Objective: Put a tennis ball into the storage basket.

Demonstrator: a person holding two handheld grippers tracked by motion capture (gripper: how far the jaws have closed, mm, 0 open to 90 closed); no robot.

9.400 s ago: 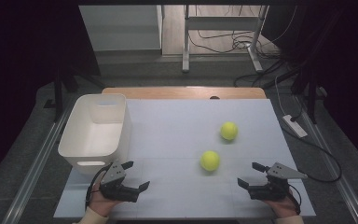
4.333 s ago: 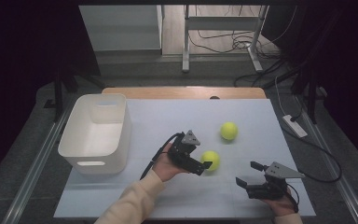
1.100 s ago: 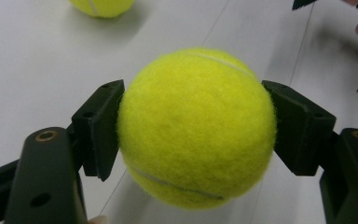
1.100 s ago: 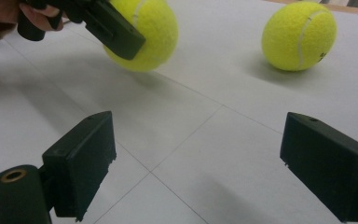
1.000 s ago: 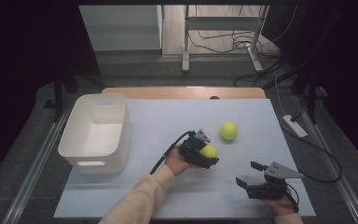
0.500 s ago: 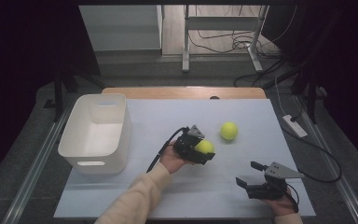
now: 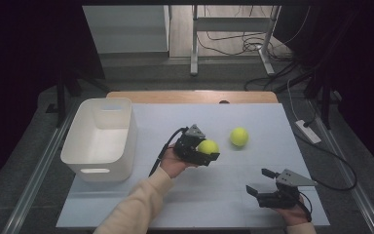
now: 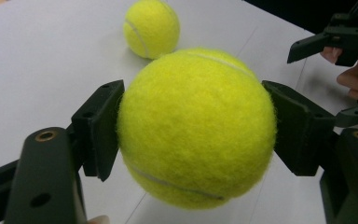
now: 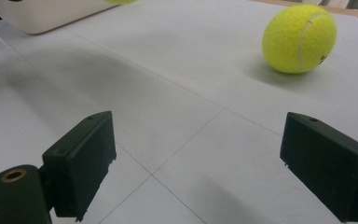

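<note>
Left gripper [image 7: 205, 152] fingers clamped on a tennis ball [image 7: 208, 146], held above mid-table [image 7: 175, 195], not yet over the white bin [image 7: 100, 139]. Bin looks empty. Second tennis ball [image 7: 239, 137] lies on the table, untouched. Right gripper [image 7: 265, 187] idle, fingers wide, nothing between. Judged: neither ball binned yet.

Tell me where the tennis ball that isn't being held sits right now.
In the high view the free tennis ball lies on the white table, right of centre, just right of the left gripper and its held ball.
</note>
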